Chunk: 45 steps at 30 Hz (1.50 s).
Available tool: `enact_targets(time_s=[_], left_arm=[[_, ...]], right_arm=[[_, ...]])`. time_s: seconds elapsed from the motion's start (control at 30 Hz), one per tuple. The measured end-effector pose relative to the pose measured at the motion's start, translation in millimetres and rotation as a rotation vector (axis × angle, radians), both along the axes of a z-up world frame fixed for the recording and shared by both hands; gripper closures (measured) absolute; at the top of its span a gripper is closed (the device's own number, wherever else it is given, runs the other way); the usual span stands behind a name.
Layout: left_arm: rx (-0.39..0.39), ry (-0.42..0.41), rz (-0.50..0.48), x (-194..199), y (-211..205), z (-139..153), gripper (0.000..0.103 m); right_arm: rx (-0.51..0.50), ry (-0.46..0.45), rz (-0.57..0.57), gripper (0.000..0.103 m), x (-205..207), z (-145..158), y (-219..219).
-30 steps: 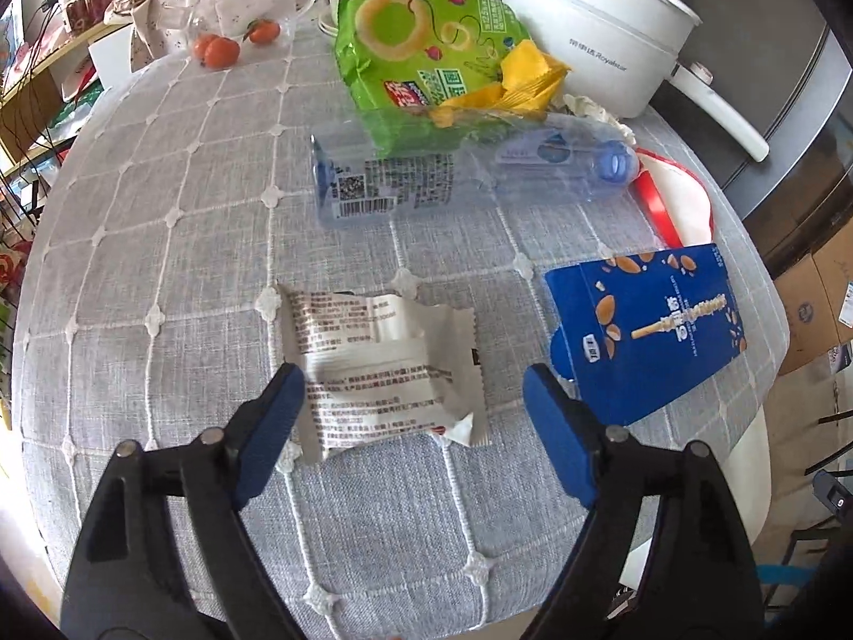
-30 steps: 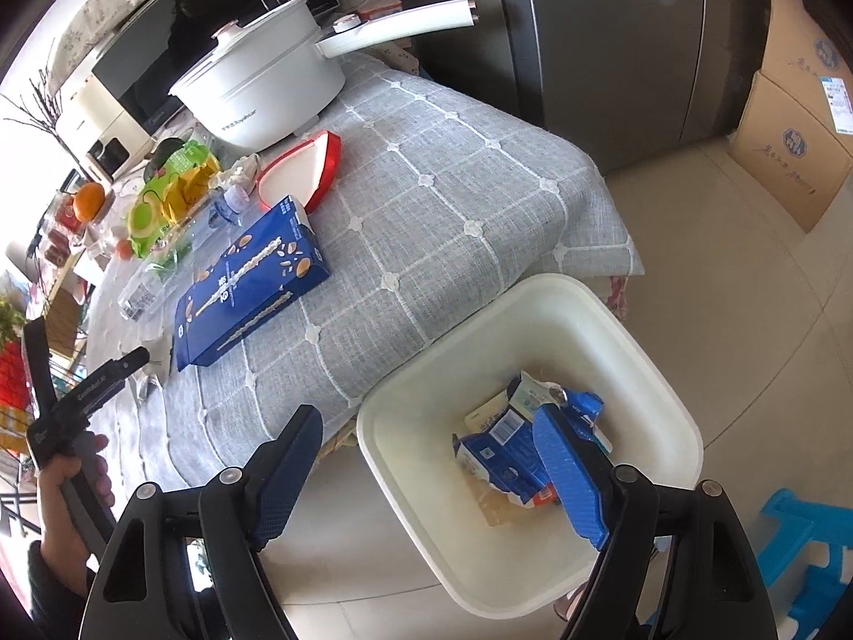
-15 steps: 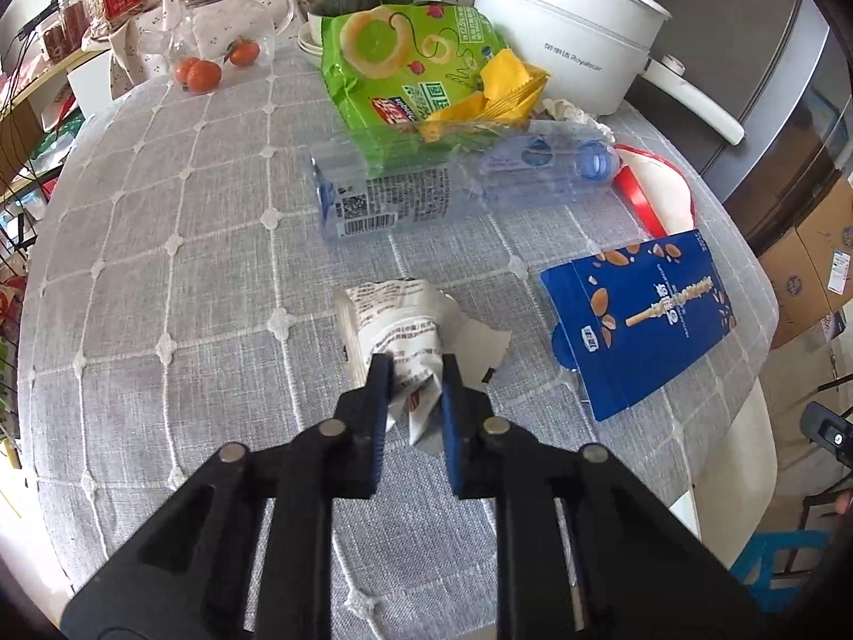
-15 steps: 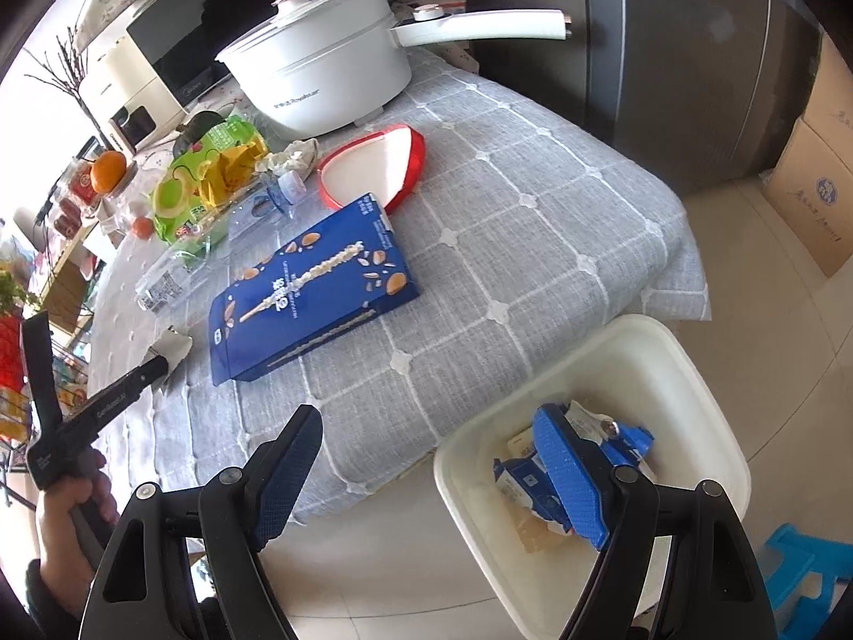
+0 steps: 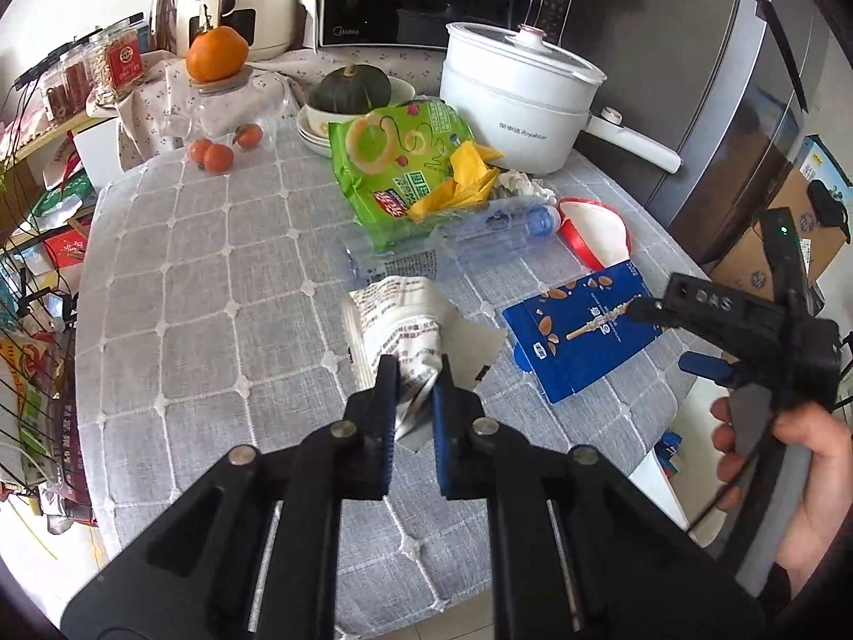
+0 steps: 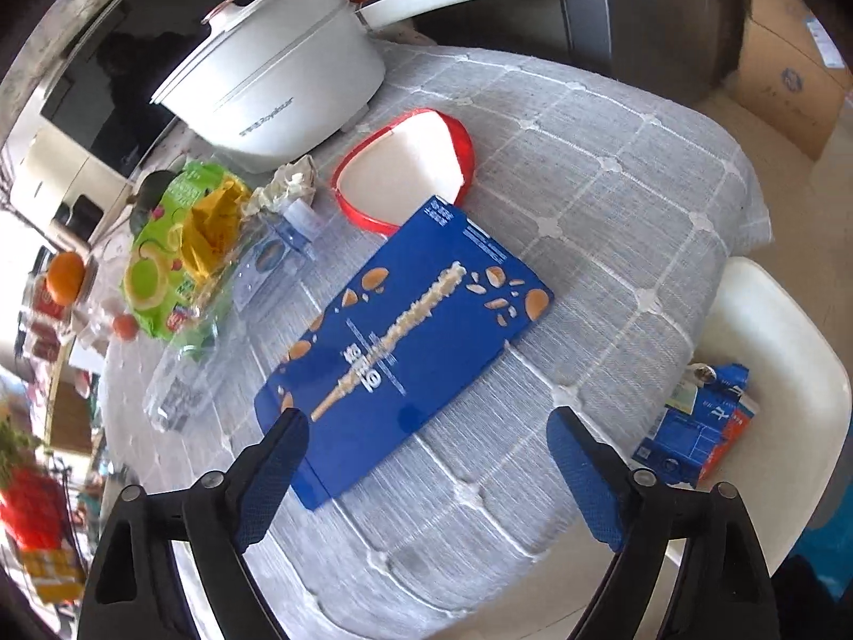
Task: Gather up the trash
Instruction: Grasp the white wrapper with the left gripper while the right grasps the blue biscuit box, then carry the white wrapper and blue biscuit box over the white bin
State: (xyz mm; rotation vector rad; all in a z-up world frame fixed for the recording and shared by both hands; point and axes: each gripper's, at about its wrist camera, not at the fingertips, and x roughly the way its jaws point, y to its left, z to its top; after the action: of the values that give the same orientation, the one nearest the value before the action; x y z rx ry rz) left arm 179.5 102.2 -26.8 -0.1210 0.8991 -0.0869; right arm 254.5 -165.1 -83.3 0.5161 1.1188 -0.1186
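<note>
My left gripper pinches a crumpled white wrapper just above the grey checked tablecloth; its jaws are still closing on it. A flat blue snack box lies near the table's edge. My right gripper hovers over the near end of the box with its jaws opening wide and nothing gripped. In the left wrist view, a hand holds the right gripper beside the blue box. A white bin beside the table holds a blue carton.
Farther back lie a clear plastic bottle, a green chip bag with a yellow wrapper, crumpled tissue and a red-rimmed white dish. A white pot, fruit and jars stand at the back. Cardboard boxes sit on the floor.
The left gripper went from open around the flat white wrapper to shut on it, and lifted it crumpled. The right gripper swung from above the bin to over the blue box, and its jaws widened.
</note>
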Motion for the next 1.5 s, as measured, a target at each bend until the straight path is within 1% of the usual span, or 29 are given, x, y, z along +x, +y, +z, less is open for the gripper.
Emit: enact_targets(time_s=[0.07, 0.1, 0.2, 0.3, 0.43, 0.53, 0.6, 0.73, 0.83, 0.9, 0.93, 0.97, 1.0, 1.07, 1.13, 1.2, 1.33, 1.5], left_arm=[[-0.023, -0.003, 0.011, -3.3, 10.0, 3.1, 0.090], [-0.038, -0.003, 0.016, -4.7, 14.9, 4.1, 0.090], [-0.054, -0.003, 0.016, -8.6, 23.9, 6.0, 0.090], [-0.064, 0.000, 0.020, -12.4, 33.4, 6.0, 0.090], [-0.069, 0.006, 0.031, -17.9, 46.2, 4.2, 0.090], [-0.068, 0.015, 0.040, -20.8, 51.8, 1.1, 0.090], [-0.065, 0.020, 0.045, -21.8, 55.0, -0.8, 0.090], [-0.058, 0.028, 0.046, -23.1, 56.5, -3.7, 0.090], [-0.058, 0.029, 0.042, -23.8, 54.9, -3.6, 0.090], [-0.057, 0.025, 0.038, -24.3, 54.1, -2.6, 0.090], [-0.057, 0.024, 0.038, -24.4, 54.3, -2.0, 0.090], [-0.058, 0.023, 0.038, -24.5, 54.6, -1.5, 0.090], [-0.059, 0.022, 0.039, -24.8, 54.8, -1.1, 0.090], [-0.061, 0.021, 0.038, -25.0, 54.7, -0.7, 0.090], [-0.060, 0.019, 0.035, -25.6, 54.1, 0.1, 0.090], [-0.061, 0.019, 0.035, -25.9, 53.4, 0.3, 0.090], [-0.067, 0.017, 0.031, -26.4, 49.5, 1.4, 0.090], [-0.073, 0.016, 0.008, -28.4, 35.3, 2.4, 0.090]], right_arm=[[-0.010, 0.005, -0.056, 0.005, 12.2, 0.0, 11.3], [-0.006, 0.015, -0.087, 0.000, 18.4, -1.7, 15.9], [-0.002, 0.043, -0.189, 0.000, 34.3, -10.6, 24.8], [-0.031, 0.056, -0.265, 0.000, 45.3, -18.0, 33.5], [-0.139, 0.061, -0.309, 0.000, 59.1, -20.7, 44.1], [-0.227, 0.091, -0.352, 0.000, 63.5, -24.8, 46.8], [-0.260, 0.108, -0.380, 0.000, 63.2, -27.8, 46.8], [-0.318, 0.137, -0.389, 0.000, 62.5, -31.0, 48.4], [-0.376, 0.187, -0.434, 0.000, 57.5, -35.8, 46.2], [-0.381, 0.222, -0.449, 0.000, 52.5, -43.7, 42.7], [-0.370, 0.245, -0.444, 0.000, 51.6, -50.4, 40.7], [-0.345, 0.246, -0.443, 0.000, 48.3, -56.6, 37.9], [-0.329, 0.221, -0.452, 0.000, 42.9, -56.7, 34.4], [-0.316, 0.186, -0.427, 0.000, 37.5, -57.1, 31.6], [-0.311, 0.166, -0.384, 0.001, 35.3, -56.5, 28.7], [-0.310, 0.157, -0.341, 0.004, 32.6, -54.4, 26.3], [-0.275, 0.124, -0.240, 0.004, 23.5, -49.9, 20.9], [-0.321, 0.067, -0.078, 0.005, 4.7, -33.0, 13.6]])
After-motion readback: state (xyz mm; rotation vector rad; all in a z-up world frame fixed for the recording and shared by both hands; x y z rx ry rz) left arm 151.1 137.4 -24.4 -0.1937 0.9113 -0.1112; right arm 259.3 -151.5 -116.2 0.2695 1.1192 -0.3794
